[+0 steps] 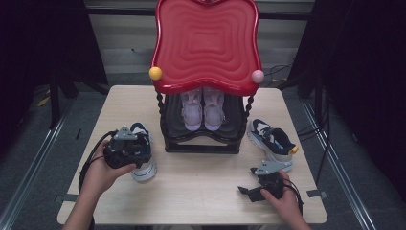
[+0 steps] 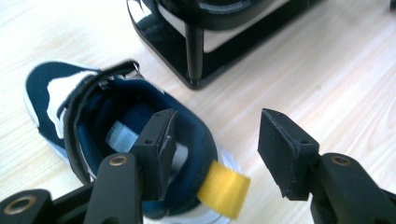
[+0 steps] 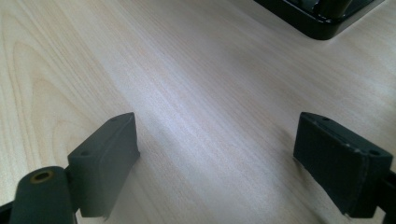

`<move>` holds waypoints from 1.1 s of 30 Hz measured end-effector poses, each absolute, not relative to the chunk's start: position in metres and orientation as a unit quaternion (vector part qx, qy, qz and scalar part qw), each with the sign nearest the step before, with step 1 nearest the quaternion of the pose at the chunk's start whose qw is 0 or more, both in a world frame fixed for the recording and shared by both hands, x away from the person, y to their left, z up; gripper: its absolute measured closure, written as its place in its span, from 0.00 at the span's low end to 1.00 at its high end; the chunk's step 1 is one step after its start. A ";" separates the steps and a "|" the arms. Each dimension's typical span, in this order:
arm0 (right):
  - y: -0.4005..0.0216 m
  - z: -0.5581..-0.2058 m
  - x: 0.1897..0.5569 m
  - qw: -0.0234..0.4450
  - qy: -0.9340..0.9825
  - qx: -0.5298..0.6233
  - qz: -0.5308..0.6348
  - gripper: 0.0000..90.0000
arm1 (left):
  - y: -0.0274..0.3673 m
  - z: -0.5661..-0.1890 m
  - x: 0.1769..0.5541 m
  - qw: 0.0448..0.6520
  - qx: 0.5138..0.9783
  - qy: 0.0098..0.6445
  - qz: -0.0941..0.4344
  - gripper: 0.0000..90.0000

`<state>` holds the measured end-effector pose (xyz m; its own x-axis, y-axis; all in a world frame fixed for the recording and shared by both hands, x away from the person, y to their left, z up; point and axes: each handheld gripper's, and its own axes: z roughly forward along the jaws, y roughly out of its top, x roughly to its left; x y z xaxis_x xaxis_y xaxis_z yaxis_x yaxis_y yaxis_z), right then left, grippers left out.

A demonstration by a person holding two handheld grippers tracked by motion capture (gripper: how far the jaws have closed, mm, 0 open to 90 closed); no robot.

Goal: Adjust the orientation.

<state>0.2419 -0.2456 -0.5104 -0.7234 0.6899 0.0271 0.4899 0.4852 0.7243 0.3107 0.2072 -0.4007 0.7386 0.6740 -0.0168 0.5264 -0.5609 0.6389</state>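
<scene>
L gripper (image 2: pixel 212 140) jaws are being held partly apart w/ nothing clamped: one pad is sitting inside the navy sneaker's (image 2: pixel 93 121) heel opening, the other outside by the yellow pull tab (image 2: pixel 223 189). Sneaker is standing on the table (image 1: pixel 201 177), left of the shoe rack (image 1: pixel 203 139). R gripper (image 3: pixel 217 158) is being held wide apart, empty.

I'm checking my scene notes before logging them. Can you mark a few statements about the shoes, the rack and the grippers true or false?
1. The left gripper clamps the navy sneaker. False: its jaws stand apart, one inside the heel opening.
2. A pair of pale shoes sits in the black rack. True.
3. The right gripper holds a sneaker. False: its open jaws are over bare table.
4. A yellow tab sticks out at the sneaker's heel. True.
</scene>
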 end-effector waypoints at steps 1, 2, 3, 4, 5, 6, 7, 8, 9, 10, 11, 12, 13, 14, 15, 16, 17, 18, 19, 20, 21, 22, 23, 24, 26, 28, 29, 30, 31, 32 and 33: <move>-0.246 -0.510 0.242 0.135 0.851 0.347 0.371 0.14 | 0.207 -0.403 0.310 0.309 0.881 0.338 0.117 0.51; -0.246 -0.510 0.242 0.135 0.851 0.347 0.371 0.15 | 0.207 -0.405 0.310 0.300 0.886 0.334 0.116 0.51; -0.246 -0.510 0.242 0.135 0.851 0.347 0.370 0.15 | 0.207 -0.406 0.310 0.296 0.887 0.333 0.116 0.51; -0.246 -0.510 0.242 0.135 0.851 0.347 0.371 0.14 | 0.207 -0.408 0.310 0.293 0.888 0.334 0.117 0.51; -0.246 -0.510 0.242 0.135 0.851 0.347 0.371 0.14 | 0.208 -0.409 0.310 0.293 0.887 0.335 0.122 0.53; -0.246 -0.510 0.242 0.135 0.851 0.347 0.371 0.15 | 0.209 -0.409 0.311 0.291 0.886 0.337 0.127 0.57; -0.246 -0.510 0.242 0.135 0.851 0.347 0.371 0.14 | 0.209 -0.409 0.311 0.292 0.884 0.342 0.128 0.63; -0.246 -0.510 0.242 0.135 0.851 0.347 0.371 0.15 | 0.210 -0.408 0.313 0.292 0.883 0.344 0.128 0.67; -0.246 -0.510 0.242 0.135 0.851 0.347 0.371 0.14 | 0.209 -0.408 0.313 0.293 0.881 0.348 0.129 0.70; -0.246 -0.510 0.242 0.135 0.851 0.347 0.371 0.14 | 0.208 -0.408 0.314 0.297 0.880 0.349 0.125 0.74; -0.246 -0.510 0.242 0.135 0.851 0.347 0.371 0.14 | 0.207 -0.407 0.315 0.300 0.878 0.352 0.124 0.78; -0.245 -0.510 0.242 0.135 0.851 0.347 0.371 0.14 | 0.205 -0.407 0.316 0.302 0.877 0.355 0.119 0.80; -0.245 -0.510 0.242 0.134 0.851 0.348 0.371 0.14 | 0.202 -0.407 0.317 0.303 0.876 0.356 0.118 0.81; -0.245 -0.510 0.242 0.133 0.851 0.347 0.371 0.14 | 0.199 -0.408 0.318 0.309 0.874 0.358 0.113 0.82; -0.245 -0.510 0.242 0.133 0.851 0.348 0.371 0.14 | 0.197 -0.408 0.319 0.309 0.874 0.359 0.111 0.82; -0.245 -0.510 0.242 0.134 0.851 0.348 0.370 0.14 | 0.195 -0.408 0.320 0.306 0.875 0.359 0.109 0.82; -0.245 -0.510 0.242 0.133 0.851 0.347 0.371 0.14 | 0.194 -0.408 0.320 0.307 0.874 0.359 0.108 0.82; -0.245 -0.510 0.242 0.133 0.851 0.347 0.371 0.14 | 0.193 -0.407 0.321 0.304 0.876 0.358 0.109 0.80; -0.245 -0.510 0.242 0.133 0.851 0.347 0.371 0.14 | 0.193 -0.407 0.321 0.305 0.876 0.356 0.111 0.77; -0.245 -0.510 0.242 0.134 0.851 0.347 0.371 0.14 | 0.193 -0.405 0.321 0.304 0.878 0.354 0.111 0.72; -0.245 -0.510 0.242 0.134 0.851 0.347 0.371 0.14 | 0.193 -0.404 0.321 0.302 0.878 0.353 0.111 0.66; -0.245 -0.510 0.242 0.133 0.851 0.348 0.371 0.14 | 0.193 -0.402 0.321 0.297 0.882 0.348 0.109 0.63; -0.245 -0.510 0.242 0.134 0.851 0.347 0.370 0.14 | 0.193 -0.400 0.321 0.293 0.885 0.345 0.111 0.61; -0.245 -0.510 0.242 0.133 0.851 0.347 0.371 0.14 | 0.193 -0.399 0.322 0.290 0.886 0.345 0.113 0.58; -0.245 -0.510 0.242 0.133 0.851 0.347 0.371 0.14 | 0.192 -0.395 0.324 0.274 0.895 0.337 0.104 0.53; -0.245 -0.510 0.242 0.133 0.851 0.347 0.371 0.14 | 0.191 -0.394 0.325 0.263 0.901 0.332 0.097 0.51; -0.245 -0.510 0.242 0.133 0.851 0.347 0.371 0.14 | 0.190 -0.393 0.326 0.256 0.904 0.329 0.093 0.49; -0.245 -0.510 0.242 0.133 0.851 0.347 0.371 0.14 | 0.189 -0.392 0.327 0.246 0.908 0.325 0.091 0.48; -0.245 -0.510 0.242 0.133 0.851 0.347 0.371 0.14 | 0.188 -0.392 0.328 0.237 0.911 0.326 0.089 0.47; -0.245 -0.510 0.242 0.133 0.851 0.347 0.371 0.14 | 0.187 -0.392 0.329 0.228 0.915 0.323 0.085 0.47; -0.245 -0.510 0.242 0.133 0.851 0.347 0.371 0.14 | 0.186 -0.392 0.331 0.222 0.918 0.319 0.082 0.47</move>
